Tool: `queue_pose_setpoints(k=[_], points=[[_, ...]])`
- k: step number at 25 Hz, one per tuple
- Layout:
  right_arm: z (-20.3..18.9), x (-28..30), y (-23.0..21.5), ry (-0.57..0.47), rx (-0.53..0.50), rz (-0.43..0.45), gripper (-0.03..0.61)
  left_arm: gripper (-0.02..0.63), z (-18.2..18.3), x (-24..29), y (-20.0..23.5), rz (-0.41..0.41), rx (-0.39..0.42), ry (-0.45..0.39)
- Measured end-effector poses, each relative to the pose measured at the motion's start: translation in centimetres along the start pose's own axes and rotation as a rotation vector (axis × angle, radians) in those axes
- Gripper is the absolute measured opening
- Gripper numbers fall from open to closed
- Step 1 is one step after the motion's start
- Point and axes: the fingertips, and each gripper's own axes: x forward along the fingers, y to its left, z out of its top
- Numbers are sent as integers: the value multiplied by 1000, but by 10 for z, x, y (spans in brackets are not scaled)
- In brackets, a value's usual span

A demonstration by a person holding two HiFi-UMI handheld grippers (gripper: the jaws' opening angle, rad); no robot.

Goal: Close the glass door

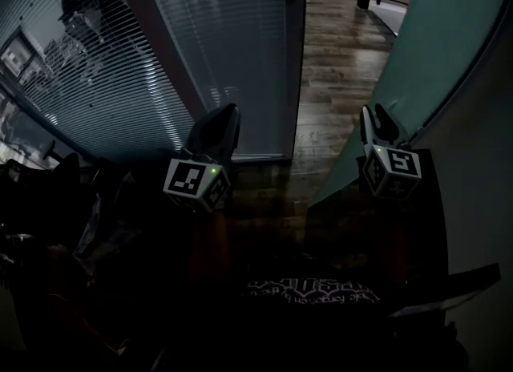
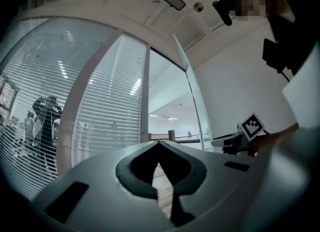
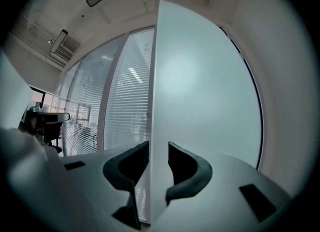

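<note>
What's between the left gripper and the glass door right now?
Only bare wooden floor of the open doorway separates left gripper from glass door, as the head view shows.

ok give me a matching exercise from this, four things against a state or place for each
Things
1. left gripper
2. right gripper
3. door
4. blinds

States or places
A. swung open
B. jaws on the door's edge
C. lowered, left of the door
D. jaws together, empty

Pairs: 1-D, 2-B, 3-A, 4-C
</note>
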Motion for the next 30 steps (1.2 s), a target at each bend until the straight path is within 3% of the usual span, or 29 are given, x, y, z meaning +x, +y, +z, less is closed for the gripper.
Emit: queue_pose_setpoints(k=[14,30], points=[[14,82,20,-1,-29,112,107,2,8,22,40,100,39,3],[7,173,33,7,-21,185,107,2,-14,63,93,175,43,23]])
